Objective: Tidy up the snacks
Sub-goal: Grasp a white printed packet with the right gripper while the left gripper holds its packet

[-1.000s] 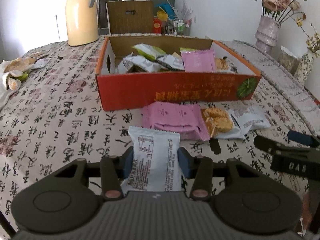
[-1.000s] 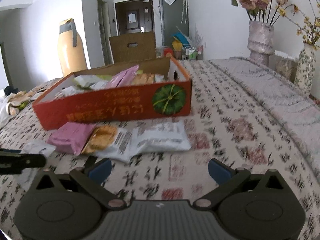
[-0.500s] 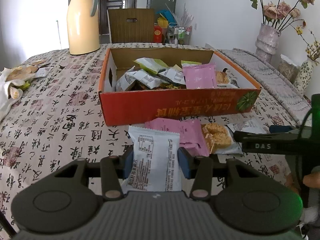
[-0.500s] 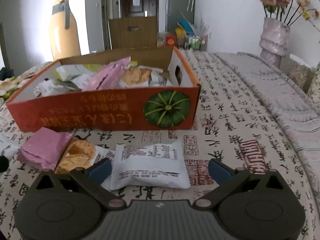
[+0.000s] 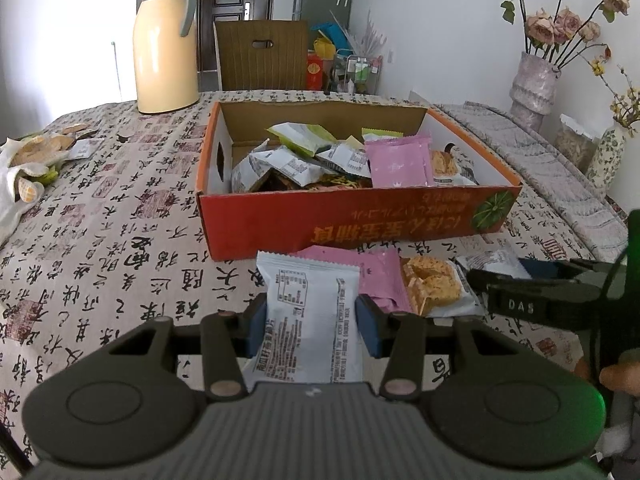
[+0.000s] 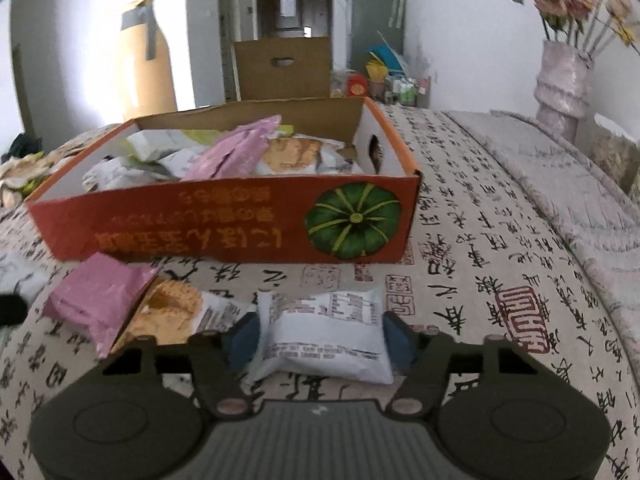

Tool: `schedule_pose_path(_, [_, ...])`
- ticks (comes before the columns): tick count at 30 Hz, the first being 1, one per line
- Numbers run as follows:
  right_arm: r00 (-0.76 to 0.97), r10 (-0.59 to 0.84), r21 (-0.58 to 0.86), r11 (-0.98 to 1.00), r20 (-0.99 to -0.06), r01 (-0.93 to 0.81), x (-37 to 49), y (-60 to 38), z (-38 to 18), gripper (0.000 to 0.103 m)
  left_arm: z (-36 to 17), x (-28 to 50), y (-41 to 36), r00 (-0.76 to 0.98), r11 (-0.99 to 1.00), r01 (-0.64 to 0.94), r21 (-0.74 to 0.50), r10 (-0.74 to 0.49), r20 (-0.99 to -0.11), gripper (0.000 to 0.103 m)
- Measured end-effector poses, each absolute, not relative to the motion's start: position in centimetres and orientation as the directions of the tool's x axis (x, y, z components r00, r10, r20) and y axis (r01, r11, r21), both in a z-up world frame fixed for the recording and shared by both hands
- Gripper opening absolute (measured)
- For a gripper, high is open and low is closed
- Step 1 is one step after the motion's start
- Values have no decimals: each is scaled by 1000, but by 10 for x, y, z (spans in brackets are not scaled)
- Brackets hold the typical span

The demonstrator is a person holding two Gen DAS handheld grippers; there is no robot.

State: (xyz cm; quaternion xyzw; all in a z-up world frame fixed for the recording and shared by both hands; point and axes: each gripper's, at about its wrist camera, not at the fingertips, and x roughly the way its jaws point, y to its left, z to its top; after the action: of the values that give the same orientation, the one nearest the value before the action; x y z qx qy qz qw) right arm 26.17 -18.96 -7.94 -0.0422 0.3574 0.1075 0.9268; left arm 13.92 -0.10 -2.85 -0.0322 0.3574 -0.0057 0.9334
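Note:
An orange cardboard box (image 5: 360, 220) holding several snack packets stands on the patterned tablecloth. My left gripper (image 5: 312, 328) is shut on a white snack packet (image 5: 306, 292), held upright in front of the box. A pink packet (image 5: 380, 276) and a cracker packet (image 5: 430, 284) lie on the cloth by the box's front wall. In the right wrist view, my right gripper (image 6: 318, 340) is closing on a second white packet (image 6: 320, 316) that lies flat on the cloth. Both blue pads meet its ends. The pink packet (image 6: 96, 300) lies to its left.
A yellow thermos (image 5: 164, 44) stands behind the box at the left, with a brown carton (image 5: 260, 56) beyond it. A flower vase (image 5: 534, 84) and a smaller vase (image 5: 608, 156) stand at the right. A cloth with scraps (image 5: 24, 164) lies at the left edge.
My right gripper came forward over the second white packet, and its wide-open jaws narrowed onto the packet's ends. My left gripper kept its packet and barely moved.

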Motion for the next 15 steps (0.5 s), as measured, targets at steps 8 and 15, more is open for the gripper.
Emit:
schedule_pose_path(8, [740, 184, -26, 965, -647, -263, 244, -186, -72, 50, -23, 139, 0, 755, 998, -11, -69, -37, -655, 47])
schedule_pose_path(15, [780, 192, -43, 962, -595, -270, 231, -186, -54, 50, -11, 142, 0, 778, 997, -15, -70, -32, -628, 47])
